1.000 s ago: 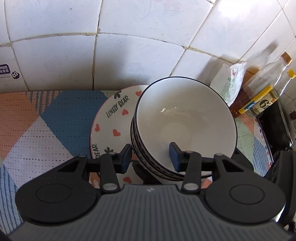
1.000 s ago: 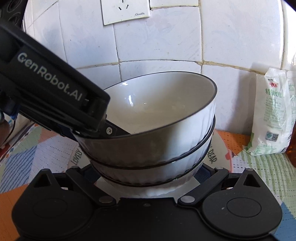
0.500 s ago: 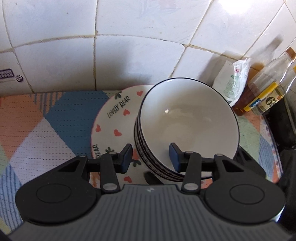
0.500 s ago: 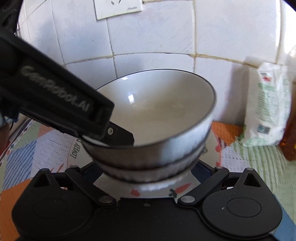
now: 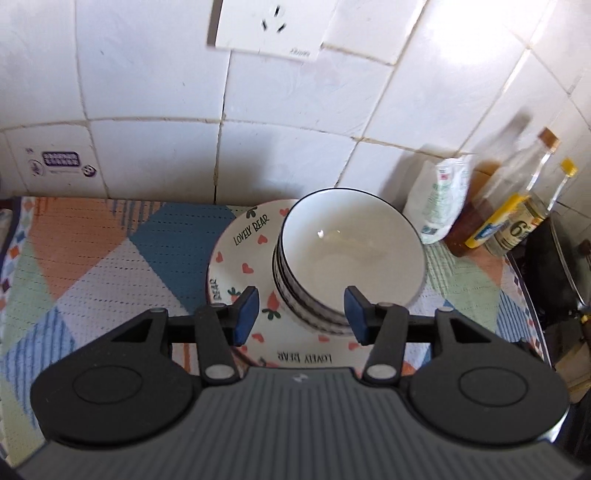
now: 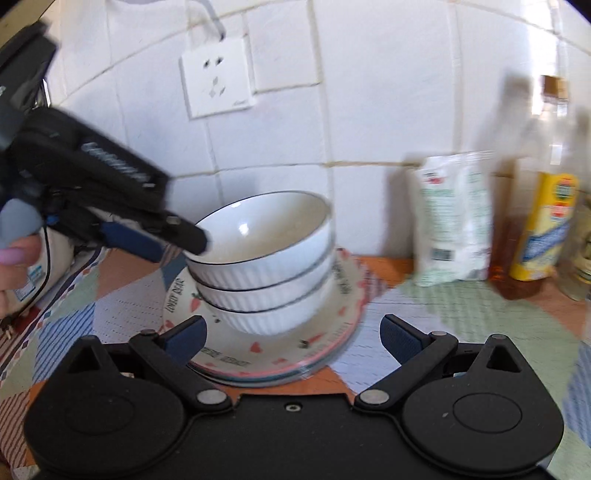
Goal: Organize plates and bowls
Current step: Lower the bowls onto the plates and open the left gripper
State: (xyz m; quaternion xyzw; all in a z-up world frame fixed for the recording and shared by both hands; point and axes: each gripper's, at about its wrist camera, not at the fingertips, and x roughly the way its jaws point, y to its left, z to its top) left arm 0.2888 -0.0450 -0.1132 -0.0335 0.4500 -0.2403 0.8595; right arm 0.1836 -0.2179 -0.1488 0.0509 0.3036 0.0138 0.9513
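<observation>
Three stacked bowls [image 6: 264, 258] countable only from right wrist.

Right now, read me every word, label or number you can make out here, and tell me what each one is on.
"LOVELY BEAR": plate, far rim, and again upside down on the near rim.
"BEAR": plate, left rim, the rest cut off.
"6": yellow label on a bottle.
Socket: small mark, blurred.
Wall sticker: too small.
White bag: print too blurred.
Left hand-held gripper: white lettering, blurred.

Three bowls [image 6: 264, 258] sit stacked on plates [image 6: 325, 343], apparently off-centre; bag [image 6: 454, 218] and bottles [image 6: 546, 218] stand right.
</observation>
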